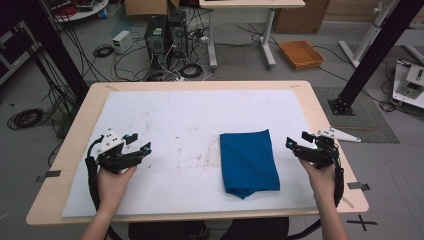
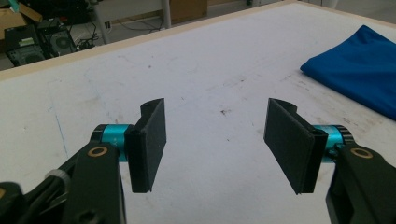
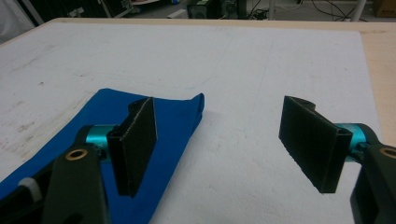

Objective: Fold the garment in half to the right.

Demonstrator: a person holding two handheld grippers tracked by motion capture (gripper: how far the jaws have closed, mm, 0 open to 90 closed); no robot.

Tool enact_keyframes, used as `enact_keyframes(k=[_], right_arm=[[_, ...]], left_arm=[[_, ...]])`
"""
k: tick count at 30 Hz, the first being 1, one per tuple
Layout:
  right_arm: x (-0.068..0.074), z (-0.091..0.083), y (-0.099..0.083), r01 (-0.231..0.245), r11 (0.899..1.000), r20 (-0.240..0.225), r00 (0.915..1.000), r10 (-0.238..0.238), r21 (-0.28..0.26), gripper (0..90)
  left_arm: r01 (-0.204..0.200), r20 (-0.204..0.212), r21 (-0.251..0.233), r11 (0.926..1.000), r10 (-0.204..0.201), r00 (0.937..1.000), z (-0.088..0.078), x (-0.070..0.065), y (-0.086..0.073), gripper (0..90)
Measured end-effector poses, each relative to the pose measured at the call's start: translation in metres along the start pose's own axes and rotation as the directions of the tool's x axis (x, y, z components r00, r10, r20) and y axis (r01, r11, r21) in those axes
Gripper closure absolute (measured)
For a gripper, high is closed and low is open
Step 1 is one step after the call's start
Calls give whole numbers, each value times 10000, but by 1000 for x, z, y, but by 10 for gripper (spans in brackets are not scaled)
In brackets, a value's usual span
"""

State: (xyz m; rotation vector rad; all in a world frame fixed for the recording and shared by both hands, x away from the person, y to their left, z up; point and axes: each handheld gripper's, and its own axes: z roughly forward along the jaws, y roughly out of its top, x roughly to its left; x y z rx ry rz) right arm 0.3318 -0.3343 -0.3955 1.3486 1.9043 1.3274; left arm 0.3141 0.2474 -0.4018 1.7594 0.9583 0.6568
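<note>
A grey floor (image 1: 30,150) lay strewn with black cables (image 1: 22,119) — two computer towers (image 1: 167,35) stood among them. Behind the wooden table (image 1: 320,115) with its stained white mat (image 1: 165,115) stood a white-legged desk (image 1: 240,30), an orange tray (image 1: 301,54) and cardboard boxes (image 1: 145,7) — black frame posts (image 1: 372,55) rose at either side.

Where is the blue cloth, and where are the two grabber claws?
blue cloth (image 1: 248,161): high view, middle of the folded cloth.
left gripper (image 1: 139,142): high view, midway between its open fingertips.
right gripper (image 1: 296,140): high view, midway between its open fingertips.
</note>
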Motion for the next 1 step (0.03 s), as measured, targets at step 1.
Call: enact_keyframes(k=[1], right_arm=[[-1,0,0,-6,10000,-20,10000,6,6,270]], left_arm=[[2,-12,19,10000,-2,10000,1,0,0,390]])
